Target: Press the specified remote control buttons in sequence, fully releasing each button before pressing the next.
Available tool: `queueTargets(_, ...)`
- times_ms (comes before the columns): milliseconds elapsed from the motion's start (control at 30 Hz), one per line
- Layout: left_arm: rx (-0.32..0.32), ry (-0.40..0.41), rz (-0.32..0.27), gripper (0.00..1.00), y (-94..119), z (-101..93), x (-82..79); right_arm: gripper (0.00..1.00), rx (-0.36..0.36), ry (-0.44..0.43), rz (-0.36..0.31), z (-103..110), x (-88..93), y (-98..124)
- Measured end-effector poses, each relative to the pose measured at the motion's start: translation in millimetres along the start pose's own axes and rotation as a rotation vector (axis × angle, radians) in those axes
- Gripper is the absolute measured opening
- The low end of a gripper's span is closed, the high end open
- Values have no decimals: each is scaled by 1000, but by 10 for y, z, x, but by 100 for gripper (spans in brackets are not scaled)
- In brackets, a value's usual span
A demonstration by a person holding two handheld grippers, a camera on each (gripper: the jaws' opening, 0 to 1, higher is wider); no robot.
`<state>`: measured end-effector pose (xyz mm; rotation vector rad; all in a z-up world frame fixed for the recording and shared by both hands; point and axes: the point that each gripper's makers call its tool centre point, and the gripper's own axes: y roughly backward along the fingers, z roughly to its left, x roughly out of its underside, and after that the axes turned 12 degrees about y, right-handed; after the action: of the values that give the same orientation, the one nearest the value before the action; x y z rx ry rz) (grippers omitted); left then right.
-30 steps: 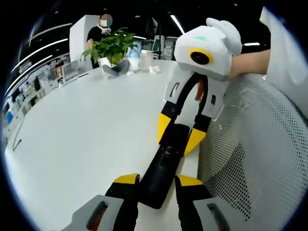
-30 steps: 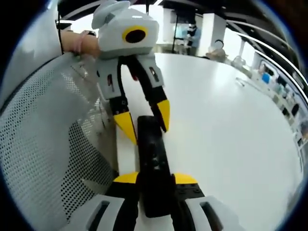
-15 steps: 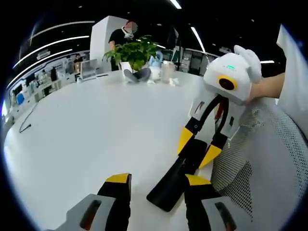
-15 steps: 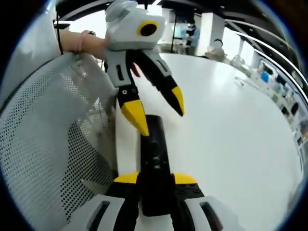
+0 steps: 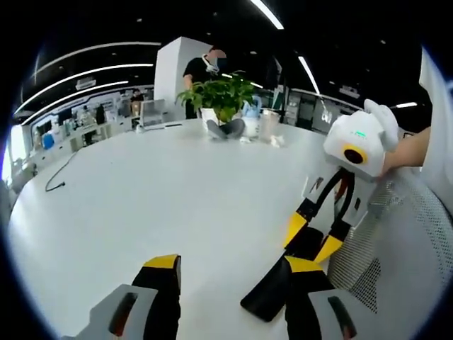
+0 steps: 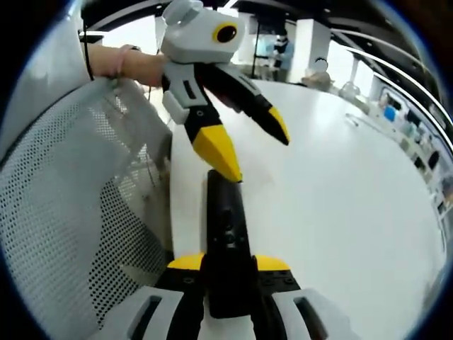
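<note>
Holds the remote [image 6: 226, 234] clenched at its near end in the right gripper [image 6: 228, 263], flat on the table [image 5: 141, 191], at its edge beside the mesh chair [image 6: 71, 212]. Keeps the whole length of the remote in sight in the right gripper view.

Lifts the left gripper [image 6: 255, 150] up and away, jaws spread wide and grasping nothing. Leaves one yellow tip hanging just over the remote's far end, apparently not touching. Reads as a release between presses, or a line-up for a one-tip press on a far button; cannot tell which button from here.

Compared with a second ago: no longer straddles the remote's end with the left jaws. Draws the left gripper [image 5: 230, 265] back and opens it, so the remote [image 5: 272, 294] now sits off by its right jaw. Shows no shift in the right gripper's [image 5: 311, 237] clamp or in the remote's place.
</note>
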<state>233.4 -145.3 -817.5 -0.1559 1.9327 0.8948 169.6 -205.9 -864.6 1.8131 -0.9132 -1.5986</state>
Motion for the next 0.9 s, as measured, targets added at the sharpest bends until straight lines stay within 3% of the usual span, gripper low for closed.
queueTargets(367,-46,25,-93,66,75,108,-190,22,0,2,1,-1,-1,1)
queueTargets(567,-87,22,-141,75,116,182,-279,22,0,3,1,2,-1,1)
queueTargets(767,-94,25,-174,76,152,181,-351,22,0,3,1,2,-2,-1)
queueTargets(900,-121,40,-242,83,217,240,-479,22,0,3,0,1,-2,-1)
